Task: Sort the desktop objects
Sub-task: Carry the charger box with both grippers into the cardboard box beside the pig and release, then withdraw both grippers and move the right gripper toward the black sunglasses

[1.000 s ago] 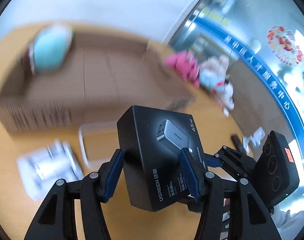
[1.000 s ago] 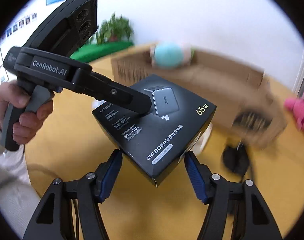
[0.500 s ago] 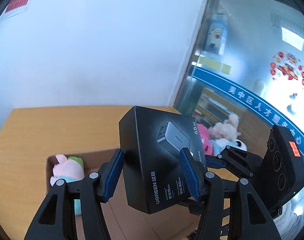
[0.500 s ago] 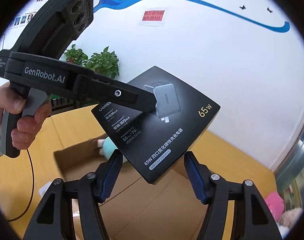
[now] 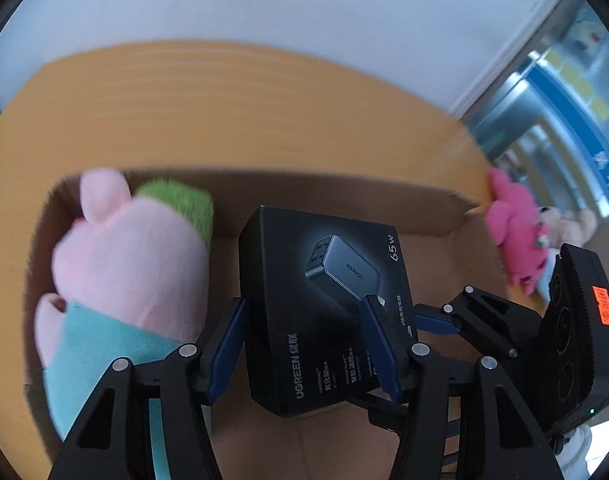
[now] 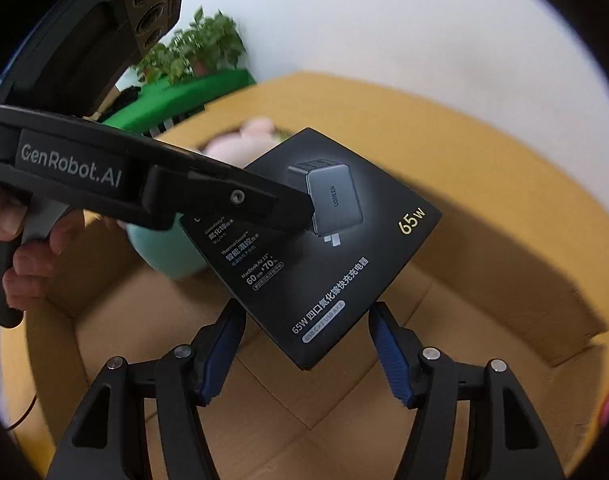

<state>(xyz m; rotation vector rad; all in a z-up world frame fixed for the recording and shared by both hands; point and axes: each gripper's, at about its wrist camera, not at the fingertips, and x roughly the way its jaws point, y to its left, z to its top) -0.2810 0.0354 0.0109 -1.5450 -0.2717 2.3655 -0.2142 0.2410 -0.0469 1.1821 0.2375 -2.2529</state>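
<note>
**Charger box hanging over the carton, both grippers on it**

Going left to right in the left wrist view: a pink plush (image 5: 132, 264) with a teal lower half lies in the left end of the cardboard carton (image 5: 344, 196), then comes the black charger box (image 5: 324, 304), and off the carton's right end sits a magenta plush (image 5: 512, 232) on the yellow table (image 5: 224, 112).

The left gripper (image 5: 304, 344) is clamped on the box, its blue pads pressing the box's near end. The right gripper (image 6: 308, 344) has its pads against the near corner of the same box, so I'd call it closed on that corner too (the contact looks slimmer on that side).

The box is held in the air above the carton's bare floor, tilted, not resting on anything.

Handling guess: rigid printed cardboard, light to middling with a charger inside, smooth finish so probably a bit slippery. Flat opposite faces or edges are the sane place to pinch; the corner hold looks likeliest to slip.
</note>
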